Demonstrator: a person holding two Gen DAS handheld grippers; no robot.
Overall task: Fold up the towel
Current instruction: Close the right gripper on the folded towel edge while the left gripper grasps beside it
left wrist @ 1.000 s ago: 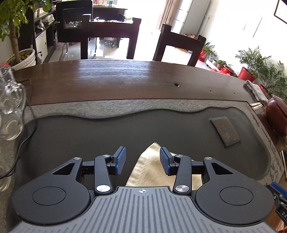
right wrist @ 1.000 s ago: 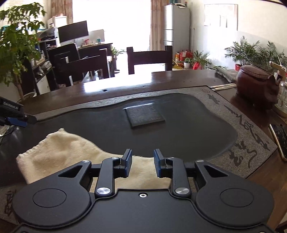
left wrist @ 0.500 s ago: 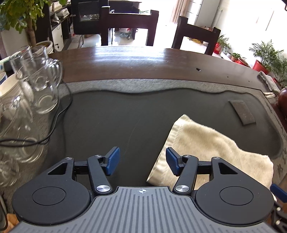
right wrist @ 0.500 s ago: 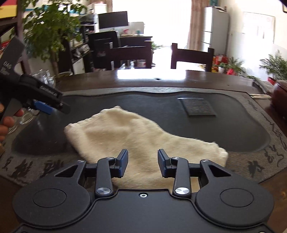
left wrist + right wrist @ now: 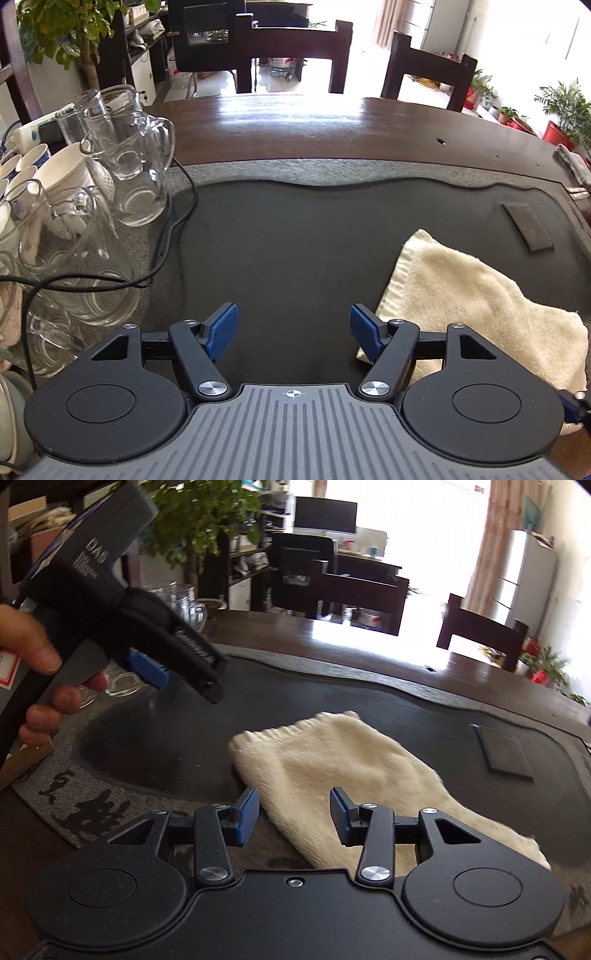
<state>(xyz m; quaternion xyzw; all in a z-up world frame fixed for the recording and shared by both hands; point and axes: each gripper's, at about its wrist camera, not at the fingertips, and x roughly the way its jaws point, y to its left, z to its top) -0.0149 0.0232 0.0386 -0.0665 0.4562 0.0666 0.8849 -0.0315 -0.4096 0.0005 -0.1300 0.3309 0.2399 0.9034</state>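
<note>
A cream towel (image 5: 461, 288) lies folded in the dark stone tray (image 5: 295, 229), toward its right side in the left wrist view. My left gripper (image 5: 294, 328) hovers over bare tray just left of the towel's near corner; its jaws are opening and nothing is between them. In the right wrist view the towel (image 5: 332, 760) stretches from centre to lower right. My right gripper (image 5: 294, 818) hangs open above the towel's near edge, pads apart from the cloth. A hand (image 5: 48, 672) holds the left gripper (image 5: 177, 679) at upper left, clear of the towel.
Glass jugs (image 5: 136, 166) and white cups (image 5: 62, 173) crowd the tray's left rim, with a black cable (image 5: 177, 229) trailing past them. A small dark slab (image 5: 528, 227) lies at the tray's right end. Beyond it, the wooden tabletop (image 5: 314, 129) and dark chairs (image 5: 424, 66).
The left gripper slid left off the towel and spread its jaws wider. The right gripper let its jaws part and swung round, bringing the left gripper and hand into its view.
</note>
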